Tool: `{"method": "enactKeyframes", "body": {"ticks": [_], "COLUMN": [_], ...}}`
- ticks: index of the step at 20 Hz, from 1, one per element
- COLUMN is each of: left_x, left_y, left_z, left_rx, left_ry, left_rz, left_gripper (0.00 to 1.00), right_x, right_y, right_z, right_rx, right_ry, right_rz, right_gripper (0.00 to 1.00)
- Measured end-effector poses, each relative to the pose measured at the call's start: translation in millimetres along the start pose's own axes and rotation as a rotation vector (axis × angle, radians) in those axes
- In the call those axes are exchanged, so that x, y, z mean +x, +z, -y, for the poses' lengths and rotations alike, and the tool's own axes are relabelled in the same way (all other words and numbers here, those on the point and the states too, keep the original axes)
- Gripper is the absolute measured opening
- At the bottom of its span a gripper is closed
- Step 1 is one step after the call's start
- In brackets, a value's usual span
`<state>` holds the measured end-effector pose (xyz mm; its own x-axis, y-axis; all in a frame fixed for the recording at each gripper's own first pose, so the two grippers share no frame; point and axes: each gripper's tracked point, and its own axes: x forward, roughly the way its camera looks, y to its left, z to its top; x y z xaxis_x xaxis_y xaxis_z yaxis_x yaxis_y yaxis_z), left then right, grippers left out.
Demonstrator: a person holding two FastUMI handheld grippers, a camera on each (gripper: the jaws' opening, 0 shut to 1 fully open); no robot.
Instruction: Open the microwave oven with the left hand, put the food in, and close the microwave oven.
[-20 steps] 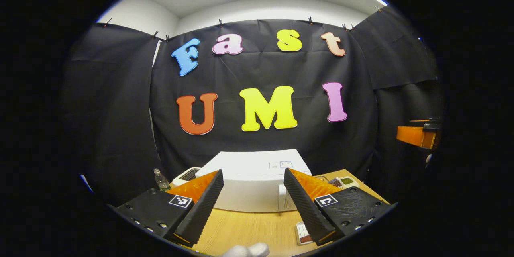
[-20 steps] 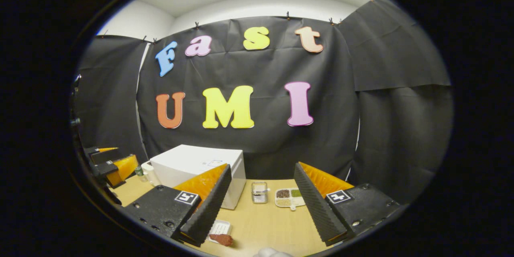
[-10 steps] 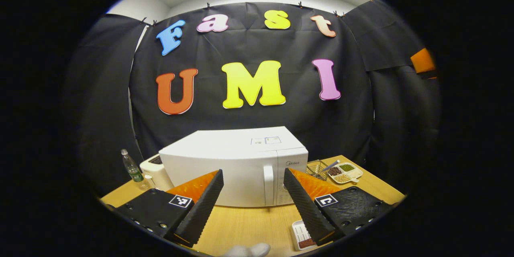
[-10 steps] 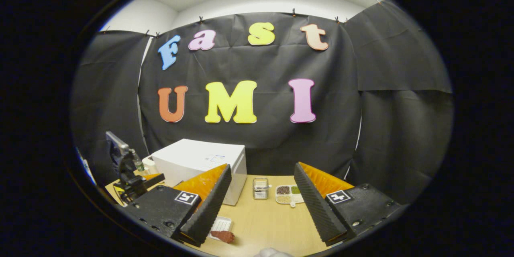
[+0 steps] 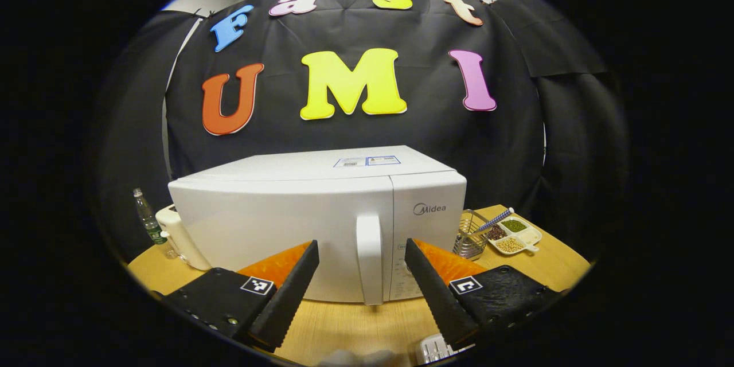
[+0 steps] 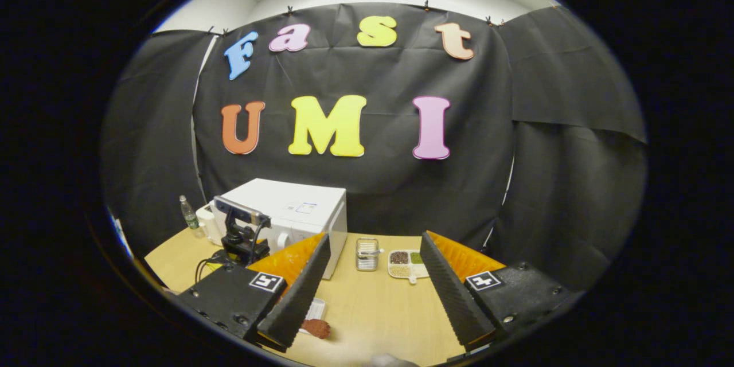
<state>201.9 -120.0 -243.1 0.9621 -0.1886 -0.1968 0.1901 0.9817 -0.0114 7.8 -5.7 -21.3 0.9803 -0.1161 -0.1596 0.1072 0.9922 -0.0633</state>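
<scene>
My left claw hangs released, facing the shut microwave oven's door handle. My right claw gapes too, the reddish food near on the table.

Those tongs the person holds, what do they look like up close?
Each of the tongs, left and right, has two wedge-shaped fingers with ribbed, saw-toothed inner faces. Each finger sits on a dark textured block with screw holes and a small square black-and-white marker. In the right gripper view, the left tongs carry a camera bar and black cables.
</scene>
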Motion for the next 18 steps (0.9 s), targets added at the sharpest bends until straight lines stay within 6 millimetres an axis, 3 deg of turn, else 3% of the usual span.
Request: {"method": "enactKeyframes", "body": {"ticks": [5, 6, 7, 8, 9, 10, 11, 18], "left_x": [12, 13, 14, 17, 19, 19, 22, 19], "left_y": [-10, -11, -14, -17, -22, -22, -24, -23], "left_z": [2, 2, 2, 2, 3, 6, 6, 5], "left_rx": [0.013, 0.013, 0.006, -0.002, -0.015, -0.028, -0.026, -0.03], "left_ry": [-0.009, -0.015, -0.022, -0.028, -0.039, -0.056, -0.054, -0.054], "left_rz": [-0.013, -0.02, -0.026, -0.032, -0.047, -0.051, -0.041, -0.033], "left_gripper": [0.92, 0.91, 0.8, 0.72, 0.42, 0.42, 0.28, 0.15], "right_x": [-1, -2, -3, -4, -5, -6, -8, -16], "right_y": [-6, -6, -5, -4, -3, -2, -1, 2], "right_z": [4, 5, 7, 8, 8, 7, 5, -5], "right_rx": [-0.005, -0.003, -0.001, -0.001, 0.0, 0.0, -0.004, -0.01], "right_ry": [-0.017, -0.023, -0.03, -0.034, -0.038, -0.038, -0.038, -0.047], "right_rz": [-0.011, -0.012, -0.012, -0.012, -0.01, -0.007, -0.002, -0.001], "right_gripper": [0.92, 1.0, 0.92, 0.92, 0.92, 0.92, 0.92, 0.92]}}
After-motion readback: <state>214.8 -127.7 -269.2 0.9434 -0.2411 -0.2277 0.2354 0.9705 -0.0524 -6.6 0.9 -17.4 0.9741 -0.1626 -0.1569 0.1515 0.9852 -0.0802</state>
